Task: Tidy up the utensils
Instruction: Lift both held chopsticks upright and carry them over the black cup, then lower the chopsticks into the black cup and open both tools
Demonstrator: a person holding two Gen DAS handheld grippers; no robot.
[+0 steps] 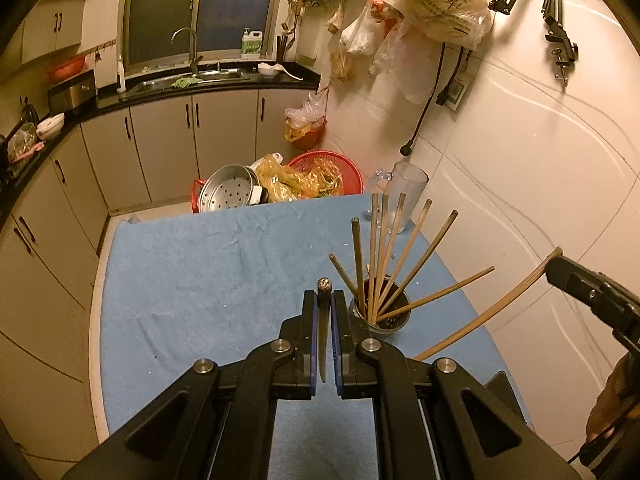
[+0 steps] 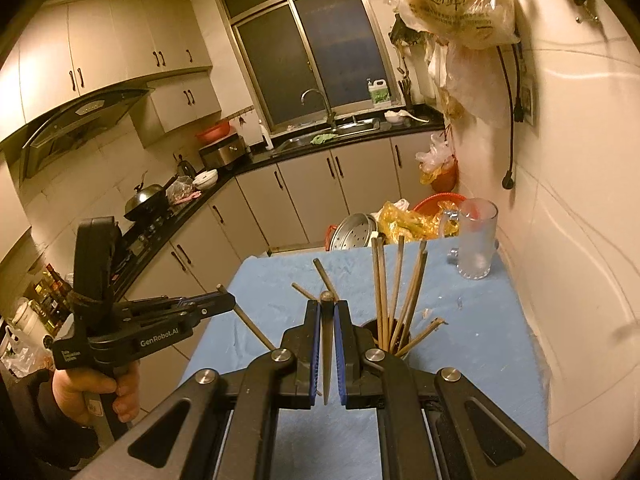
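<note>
Left claw grips chopstick | right claw likewise | blue cloth | kitchen, dark window

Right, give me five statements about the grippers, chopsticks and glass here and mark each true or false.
1. The left gripper is shut on a chopstick. True.
2. The right gripper is open and holds nothing. False: it is shut on a chopstick of its own.
3. Several chopsticks stand in the dark holder. True.
4. The glass mug lies on its side on the blue cloth. False: it stands upright near the wall.
5. The chopsticks in the holder stand in the glass mug. False: mug and holder are apart.
</note>
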